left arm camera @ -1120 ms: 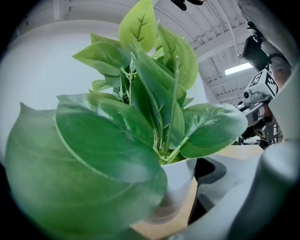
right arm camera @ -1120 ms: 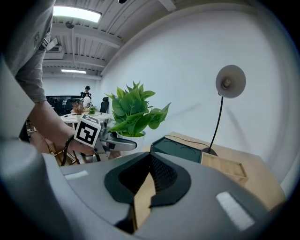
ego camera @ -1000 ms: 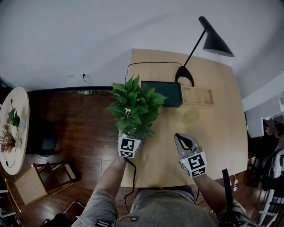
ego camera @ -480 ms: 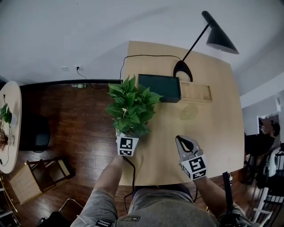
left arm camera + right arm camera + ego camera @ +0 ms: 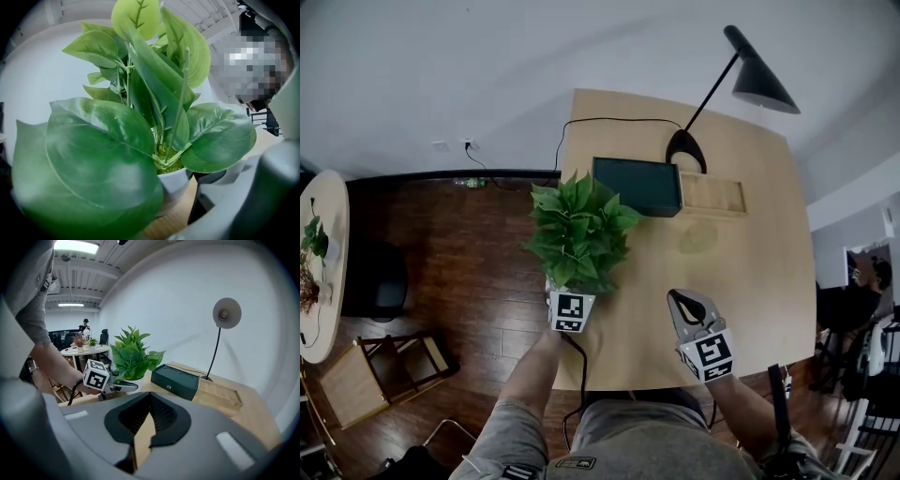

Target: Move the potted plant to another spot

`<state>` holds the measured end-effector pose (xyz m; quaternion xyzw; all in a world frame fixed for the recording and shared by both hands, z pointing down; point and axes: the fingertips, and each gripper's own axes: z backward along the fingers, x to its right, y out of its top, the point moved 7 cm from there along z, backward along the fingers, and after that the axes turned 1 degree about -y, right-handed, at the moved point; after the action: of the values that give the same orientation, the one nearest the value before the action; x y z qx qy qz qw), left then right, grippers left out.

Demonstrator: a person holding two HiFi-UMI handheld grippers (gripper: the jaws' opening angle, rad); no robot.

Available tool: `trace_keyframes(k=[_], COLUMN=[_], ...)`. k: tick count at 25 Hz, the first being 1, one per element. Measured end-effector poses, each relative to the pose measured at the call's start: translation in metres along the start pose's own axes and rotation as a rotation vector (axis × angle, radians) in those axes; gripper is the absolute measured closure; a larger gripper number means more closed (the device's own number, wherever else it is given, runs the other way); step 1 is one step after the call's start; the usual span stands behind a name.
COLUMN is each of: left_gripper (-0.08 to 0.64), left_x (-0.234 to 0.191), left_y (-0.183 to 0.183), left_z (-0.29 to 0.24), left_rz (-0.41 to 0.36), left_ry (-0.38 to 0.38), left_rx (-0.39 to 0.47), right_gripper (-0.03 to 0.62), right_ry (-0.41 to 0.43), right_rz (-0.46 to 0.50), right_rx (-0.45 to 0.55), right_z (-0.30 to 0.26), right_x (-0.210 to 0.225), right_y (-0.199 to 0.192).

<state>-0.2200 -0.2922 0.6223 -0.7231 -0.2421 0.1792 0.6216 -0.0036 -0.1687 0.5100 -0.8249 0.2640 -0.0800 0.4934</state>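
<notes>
Setting: office or studio. Evidence: wooden desk (image 5: 750, 281), black desk lamp (image 5: 757, 86), wall socket (image 5: 469, 144), plank floor (image 5: 459, 253); far left, round meeting table (image 5: 84, 350); strip-lit exposed ceiling (image 5: 79, 275).

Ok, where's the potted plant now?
Head view, left side: the potted plant is in the left gripper at the table's left edge, this side of the dark green box.

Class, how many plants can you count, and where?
3: the potted plant at the wooden table's left edge, a green plant and a reddish plant on the round side table; others may be hidden.
</notes>
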Motion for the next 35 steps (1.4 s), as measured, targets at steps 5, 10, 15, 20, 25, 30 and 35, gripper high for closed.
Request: trace_keyframes(k=[5, 10, 15, 20, 25, 30, 35], left_gripper=[0.035, 0.034, 0.033, 0.005, 0.002, 0.005, 0.038], left_x=[-0.001, -0.001, -0.002, 0.001, 0.004, 0.006, 0.012], left_y=[-0.001, -0.001, -0.003, -0.005, -0.006, -0.012, -0.014], left_z=[0.0, 0.0, 0.0, 0.004, 0.014, 0.033, 0.056], left_rz=[-0.005, -0.007, 0.008, 0.029, 0.036, 0.046, 0.047], left_ry=[-0.002, -0.002, -0.029, -0.062, -0.065, -0.049, -0.031], left_rx=[-0.003, -0.005, -0.017, -0.037, -0.045, -0.066, -0.081], right_gripper=[0.586, 0.586, 0.586, 0.586, 0.586, 0.586, 0.586], right_ry=[0.002, 0.002, 0.005, 0.007, 0.017, 0.029, 0.036], right_rz=[0.0, 0.001, 0.005, 0.002, 0.0, -0.001, -0.003], right_rx=[0.001, 0.004, 0.007, 0.007, 0.017, 0.024, 0.044], right_z=[0.001, 0.001, 0.001, 0.0, -0.002, -0.002, 0.002], right_x=[-0.002, -0.001, -0.002, -0.001, -0.005, -0.011, -0.019], right_y=[-0.001, 0.0, 0.002, 0.003, 0.004, 0.004, 0.003])
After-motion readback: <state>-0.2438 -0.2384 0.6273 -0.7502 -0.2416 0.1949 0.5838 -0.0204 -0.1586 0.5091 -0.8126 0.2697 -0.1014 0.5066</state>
